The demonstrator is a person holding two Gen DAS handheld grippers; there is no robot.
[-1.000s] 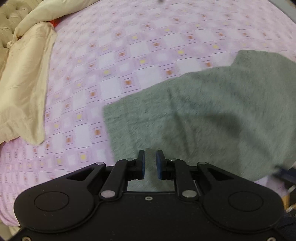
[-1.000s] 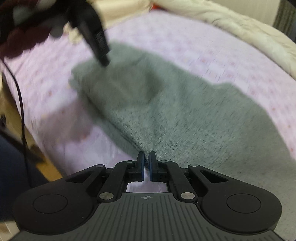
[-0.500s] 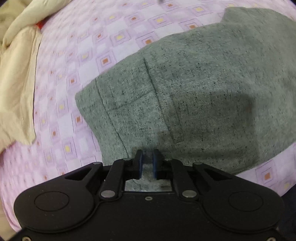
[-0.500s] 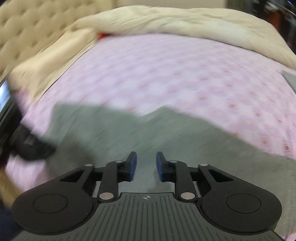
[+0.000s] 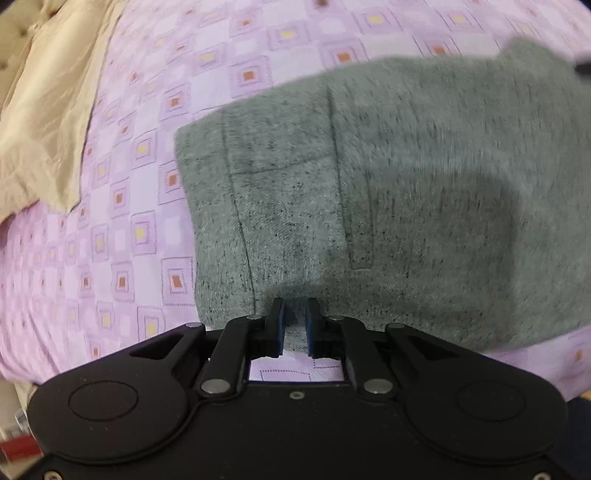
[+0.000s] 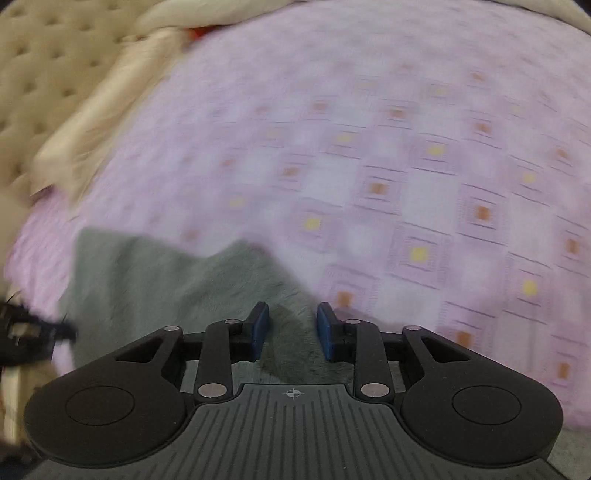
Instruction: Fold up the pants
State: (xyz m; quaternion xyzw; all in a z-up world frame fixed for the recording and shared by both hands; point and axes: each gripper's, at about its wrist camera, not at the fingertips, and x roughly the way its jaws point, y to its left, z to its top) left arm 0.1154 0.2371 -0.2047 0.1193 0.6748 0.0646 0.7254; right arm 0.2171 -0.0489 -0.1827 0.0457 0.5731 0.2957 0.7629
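Note:
The grey pants [image 5: 388, 199] lie flat on the purple checked bed sheet [image 5: 155, 155], with the waistband and pocket seams toward the left. My left gripper [image 5: 295, 325] is at the near edge of the pants, its jaws narrowly apart with the cloth edge between them. In the right wrist view, my right gripper [image 6: 291, 328] is open and empty, over the pants [image 6: 177, 291], which fill the lower left of that blurred view.
A beige pillow [image 5: 48, 110] lies at the left of the bed. A tufted beige headboard [image 6: 48, 66] and a cream blanket [image 6: 221, 11] are at the far side. The other gripper shows as a dark blur at the left edge [image 6: 26, 332].
My right gripper has let go of the pants, opened wide and swung toward the bed. My left gripper has lowered the pants flat onto the sheet and its jaws have parted slightly.

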